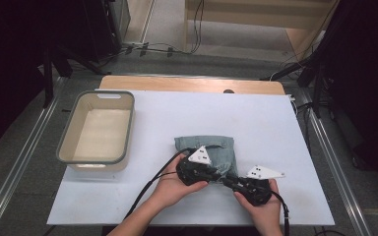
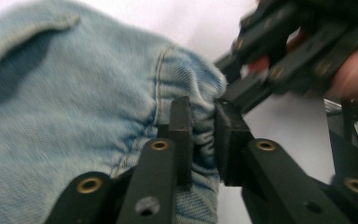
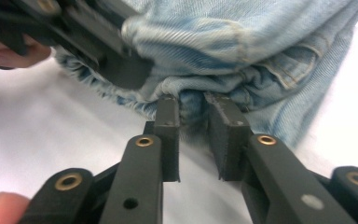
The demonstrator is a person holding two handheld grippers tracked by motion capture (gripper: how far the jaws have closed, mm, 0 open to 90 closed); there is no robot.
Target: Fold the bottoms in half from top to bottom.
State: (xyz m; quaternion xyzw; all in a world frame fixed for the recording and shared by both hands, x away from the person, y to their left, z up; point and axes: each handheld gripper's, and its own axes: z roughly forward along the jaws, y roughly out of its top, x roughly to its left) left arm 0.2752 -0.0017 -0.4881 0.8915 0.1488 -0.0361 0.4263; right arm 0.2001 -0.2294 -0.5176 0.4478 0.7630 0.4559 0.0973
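Note:
A folded piece of light blue denim (image 1: 211,149) lies on the white table cover, just right of centre. My left gripper (image 1: 214,175) comes in from the left at the denim's near edge. In the left gripper view its jaws (image 2: 203,140) are shut on a bunched fold of the denim (image 2: 74,107). My right gripper (image 1: 226,181) reaches in from the right, close beside the left one. Its jaws (image 3: 193,116) pinch the frayed near edge of the denim (image 3: 242,42). Each gripper view also shows the other gripper close by, at the upper right (image 2: 284,51) and upper left (image 3: 98,42).
An empty beige bin with a grey rim (image 1: 67,133) stands at the left of the white cover (image 1: 256,118). The wooden table edge (image 1: 192,83) runs along the far side, with cables and stands on the floor beyond.

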